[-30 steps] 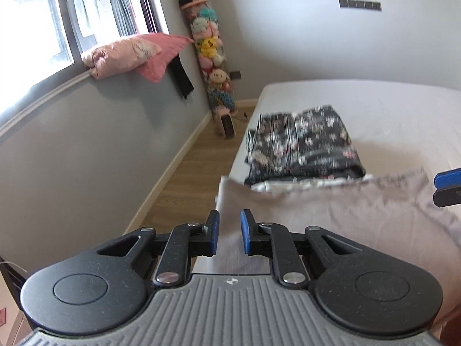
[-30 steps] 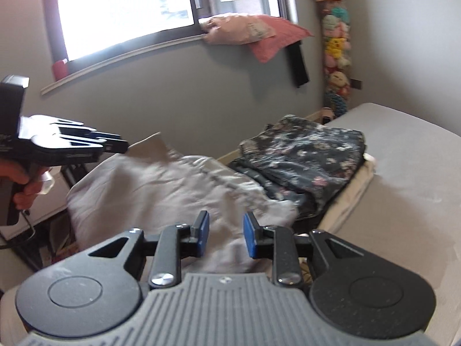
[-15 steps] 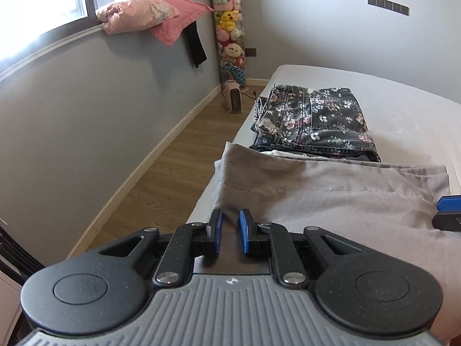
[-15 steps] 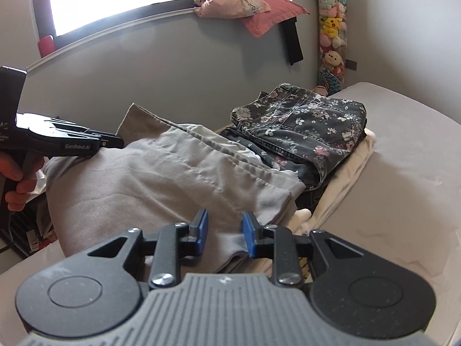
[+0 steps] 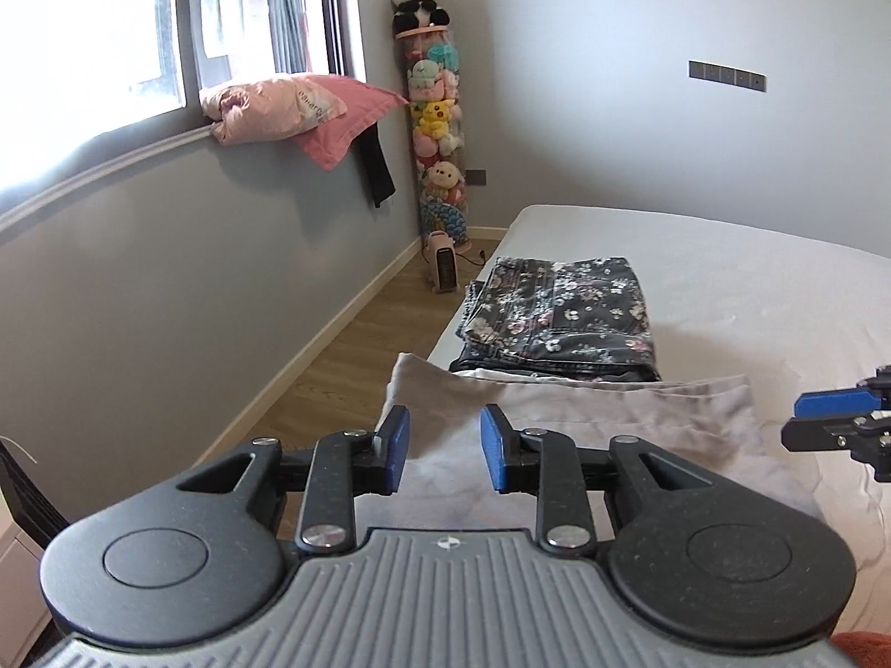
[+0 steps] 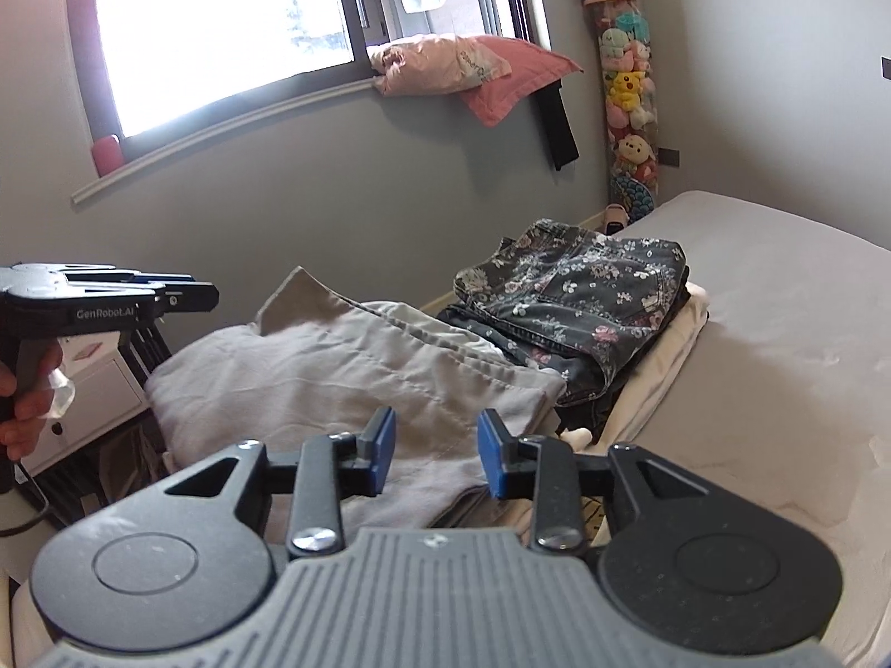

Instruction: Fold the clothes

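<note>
Where half a second ago both grippers stood nearly closed over the grey garment (image 5: 601, 417), each now stands with jaws apart and nothing between them: left gripper (image 5: 444, 448), right gripper (image 6: 435, 452). Item one, grey garment: lies doubled on the bed (image 5: 752, 289), several layers showing at its near right corner in the right wrist view, one corner at the bed's edge standing up in a peak, the far hem resting against the stack. Item two, stack: floral jeans (image 6: 579, 289) folded on top, dark cloth and a pale piece (image 6: 674, 350) under them, just beyond the grey garment and touching it. Item three, grippers: both hover just above the grey garment's near half, apart from the cloth as far as either view shows; the left one is seen side-on from the right wrist view, a hand (image 6: 22, 406) on its handle. Change noted: a second ago the cloth hung raised and slack between the two tools; it now rests flat and released. Judgement: a fold has been laid down and let go; whether this garment wants a further fold or goes to the stack as it is, these views do not settle. The raised corner may want smoothing.
</note>
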`<act>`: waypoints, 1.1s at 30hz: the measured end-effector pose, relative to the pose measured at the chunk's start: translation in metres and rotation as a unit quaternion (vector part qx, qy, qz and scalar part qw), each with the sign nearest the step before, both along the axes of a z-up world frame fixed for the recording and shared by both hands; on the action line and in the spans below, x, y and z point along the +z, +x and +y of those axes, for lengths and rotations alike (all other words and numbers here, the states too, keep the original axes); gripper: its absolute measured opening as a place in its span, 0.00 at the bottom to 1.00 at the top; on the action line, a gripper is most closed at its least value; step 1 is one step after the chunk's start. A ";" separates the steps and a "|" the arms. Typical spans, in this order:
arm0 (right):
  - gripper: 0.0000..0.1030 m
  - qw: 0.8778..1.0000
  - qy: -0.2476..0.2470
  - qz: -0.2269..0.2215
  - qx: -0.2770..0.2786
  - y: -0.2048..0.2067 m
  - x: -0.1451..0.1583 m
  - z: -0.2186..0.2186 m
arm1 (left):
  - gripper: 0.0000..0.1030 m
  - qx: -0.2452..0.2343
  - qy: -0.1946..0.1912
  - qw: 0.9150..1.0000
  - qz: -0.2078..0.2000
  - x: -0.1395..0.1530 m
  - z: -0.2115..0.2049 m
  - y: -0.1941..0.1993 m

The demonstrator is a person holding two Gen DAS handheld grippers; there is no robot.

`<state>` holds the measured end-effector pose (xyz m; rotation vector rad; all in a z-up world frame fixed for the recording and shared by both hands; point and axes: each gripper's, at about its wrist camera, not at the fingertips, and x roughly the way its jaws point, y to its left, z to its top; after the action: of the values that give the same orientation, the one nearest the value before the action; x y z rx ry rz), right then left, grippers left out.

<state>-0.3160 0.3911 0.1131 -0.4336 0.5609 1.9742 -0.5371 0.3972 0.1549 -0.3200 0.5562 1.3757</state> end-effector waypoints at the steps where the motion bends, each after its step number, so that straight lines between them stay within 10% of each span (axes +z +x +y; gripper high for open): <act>1: 0.36 1.000 0.003 0.004 0.000 0.000 0.003 -0.005 | 0.35 -0.003 0.004 1.000 0.000 0.003 -0.006 0.004; 17: 0.64 0.996 0.068 0.055 -0.016 0.009 0.054 -0.079 | 0.61 -0.013 0.068 0.998 0.014 0.039 -0.080 0.053; 21: 0.65 0.994 0.075 0.069 -0.027 0.013 0.060 -0.096 | 0.79 -0.006 0.079 0.996 0.028 0.030 -0.097 0.064; 33: 0.76 0.995 0.057 0.056 -0.055 0.012 0.032 -0.134 | 0.87 0.032 0.092 0.993 0.060 -0.003 -0.142 0.086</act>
<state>-0.3039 0.2570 0.1449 -0.2175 0.5268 1.9216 -0.4514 0.2547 0.1516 -0.1069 0.5176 1.5035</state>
